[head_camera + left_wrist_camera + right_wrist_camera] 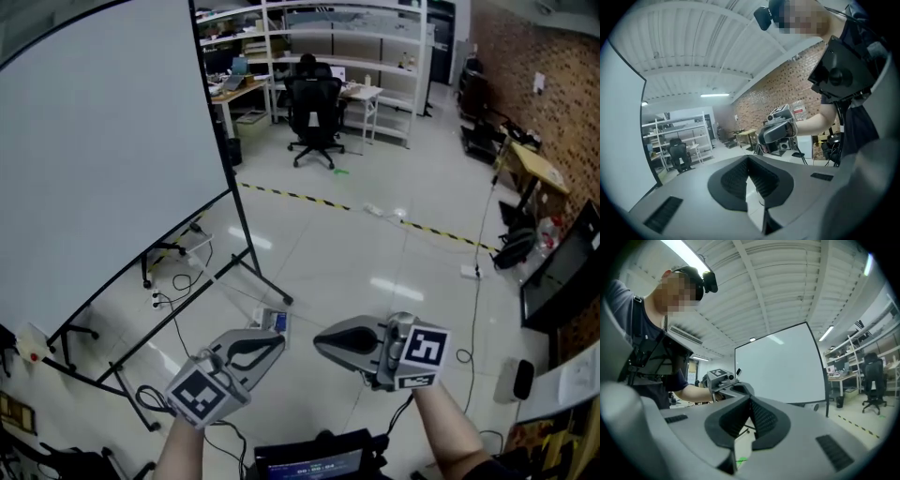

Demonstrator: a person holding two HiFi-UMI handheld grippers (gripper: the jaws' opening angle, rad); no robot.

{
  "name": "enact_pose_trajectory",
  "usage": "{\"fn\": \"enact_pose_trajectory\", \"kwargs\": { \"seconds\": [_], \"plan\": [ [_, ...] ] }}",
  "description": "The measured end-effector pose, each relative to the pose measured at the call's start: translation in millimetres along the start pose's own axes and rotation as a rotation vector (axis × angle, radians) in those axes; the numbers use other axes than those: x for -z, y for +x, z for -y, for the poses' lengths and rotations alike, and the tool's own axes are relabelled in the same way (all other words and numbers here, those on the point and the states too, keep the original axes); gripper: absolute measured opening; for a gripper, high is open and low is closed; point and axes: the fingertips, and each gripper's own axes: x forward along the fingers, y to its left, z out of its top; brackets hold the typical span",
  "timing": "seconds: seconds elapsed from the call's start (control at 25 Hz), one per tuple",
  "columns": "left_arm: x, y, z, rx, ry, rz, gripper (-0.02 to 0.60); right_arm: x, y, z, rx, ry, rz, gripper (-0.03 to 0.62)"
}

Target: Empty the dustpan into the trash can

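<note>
**Left gripper** (pixel 277 340): jaws pressed together, nothing between them. It is carried on a bare forearm (pixel 183 450) and its nose points across toward the other tool.

**Right gripper** (pixel 319 343): jaws likewise pressed together and empty. Its nose points back at the left gripper. The two tips are near each other but apart, and both are held clear above the floor (pixel 375 253). Each tool shows in the other's gripper view.

**Surroundings:**
- A large whiteboard (pixel 103 159) on a wheeled stand is to the left of the left gripper.
- Cables (pixel 173 305) lie on the floor by the stand's feet, on that same side.
- A line of striped tape (pixel 309 198) crosses the floor well beyond both tips.
- An office chair (pixel 314 108) stands farther off, past the tape.
- A brick wall (pixel 534 66) runs well off the right gripper's outer side.

**Task items:** where the dustpan and the trash can are cannot be told from these views.
</note>
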Motion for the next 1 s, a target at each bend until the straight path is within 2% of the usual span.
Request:
{"fn": "enact_pose_trajectory", "kwargs": {
  "seconds": [0.16, 0.44, 0.56, 0.8, 1.0],
  "plan": [
    [-1.6, 8.3, -1.6, -0.006, 0.01, -0.021, 0.0, -3.3, 4.3, 2.4, -0.057, -0.001, 0.008, 0.008],
    [11.5, 8.8, -36.6, -0.021, 0.024, -0.056, 0.0, -3.4, 32.0, 21.7, -0.064, -0.01, -0.024, 0.008],
    [21.8, 0.8, -61.2, -0.042, 0.034, -0.051, 0.0, -1.7, 48.1, 34.6, -0.044, -0.009, -0.04, 0.008],
    [40.4, -36.0, -116.5, -0.052, -0.017, 0.001, 0.0, 8.5, 92.0, 64.5, 0.026, 0.0, -0.099, 0.008],
    [61.0, -55.6, -163.6, -0.04, -0.012, -0.005, 0.0, 5.9, 131.2, 94.7, 0.1, 0.024, -0.092, 0.008]
  ]
}}
